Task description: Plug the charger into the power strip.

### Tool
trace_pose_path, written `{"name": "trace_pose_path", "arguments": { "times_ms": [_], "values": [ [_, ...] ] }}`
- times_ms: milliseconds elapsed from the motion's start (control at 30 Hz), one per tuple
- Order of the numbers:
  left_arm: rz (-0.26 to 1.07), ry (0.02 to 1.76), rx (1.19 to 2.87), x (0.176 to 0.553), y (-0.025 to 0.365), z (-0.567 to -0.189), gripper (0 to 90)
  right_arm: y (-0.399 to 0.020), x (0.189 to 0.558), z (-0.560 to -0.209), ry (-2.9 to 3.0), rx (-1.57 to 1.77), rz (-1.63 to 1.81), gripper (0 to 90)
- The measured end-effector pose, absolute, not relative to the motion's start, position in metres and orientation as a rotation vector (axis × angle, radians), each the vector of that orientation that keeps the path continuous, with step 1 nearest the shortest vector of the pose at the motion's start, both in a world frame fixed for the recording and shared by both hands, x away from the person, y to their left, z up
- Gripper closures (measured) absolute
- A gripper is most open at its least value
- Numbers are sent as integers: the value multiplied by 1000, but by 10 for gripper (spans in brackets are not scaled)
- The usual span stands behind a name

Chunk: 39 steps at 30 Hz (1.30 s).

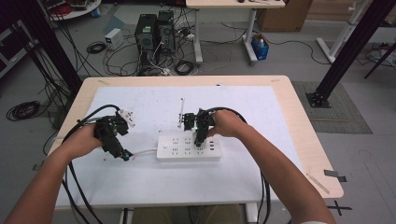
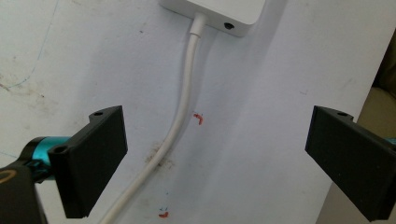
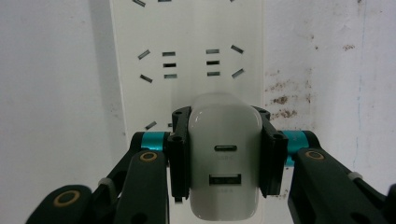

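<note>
While the left claw (image 2: 215, 163) is hanging wide over the cord (image 2: 180, 116), the right claw (image 3: 225, 158) is clamping a charger (image 3: 224, 163) above the power strip (image 1: 189, 147), seemingly plugging it in; pressing straight down is coming next.

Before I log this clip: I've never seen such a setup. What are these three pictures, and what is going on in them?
There is no robot. A person stands at a table and holds a hand-operated gripper in each hand, each carrying its own camera.

The high view looks down from above. A white power strip lies on the table, its cord leading off toward the left gripper.

The left gripper view looks along that gripper's jaws. They are wide open, one on each side of the cord, touching nothing.

The right gripper view looks along the other gripper's jaws. The right gripper is shut on a white charger with two ports, held over the power strip. Whether its prongs are in a socket is hidden.
</note>
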<state>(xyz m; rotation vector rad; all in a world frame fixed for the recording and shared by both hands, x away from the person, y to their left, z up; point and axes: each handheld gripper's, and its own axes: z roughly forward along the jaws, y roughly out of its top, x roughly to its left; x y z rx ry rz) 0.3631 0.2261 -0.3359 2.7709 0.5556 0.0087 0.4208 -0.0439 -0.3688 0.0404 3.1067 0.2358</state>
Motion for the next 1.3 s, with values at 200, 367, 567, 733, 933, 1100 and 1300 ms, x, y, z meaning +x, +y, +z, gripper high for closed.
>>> {"name": "trace_pose_path", "arguments": {
  "times_ms": [200,367,567,733,933,1100,1300],
  "values": [
    [14,560,2770,362,228,-335,56,-50,421,-370,3100,50,317,619],
    [17,561,2766,361,228,-334,56,-52,428,-368,3123,278,393,230],
    [27,558,2755,361,227,-332,56,-74,433,-344,3043,434,469,110],
    [28,551,2761,360,225,-332,56,-90,432,-333,2963,541,457,111],
    [34,543,2757,361,220,-331,56,-121,426,-314,2936,594,500,110],
    [42,536,2752,362,218,-328,57,-140,420,-307,2969,656,444,110],
    [74,545,2730,363,219,-321,56,-167,414,-301,2920,761,381,9]
  ]
}}
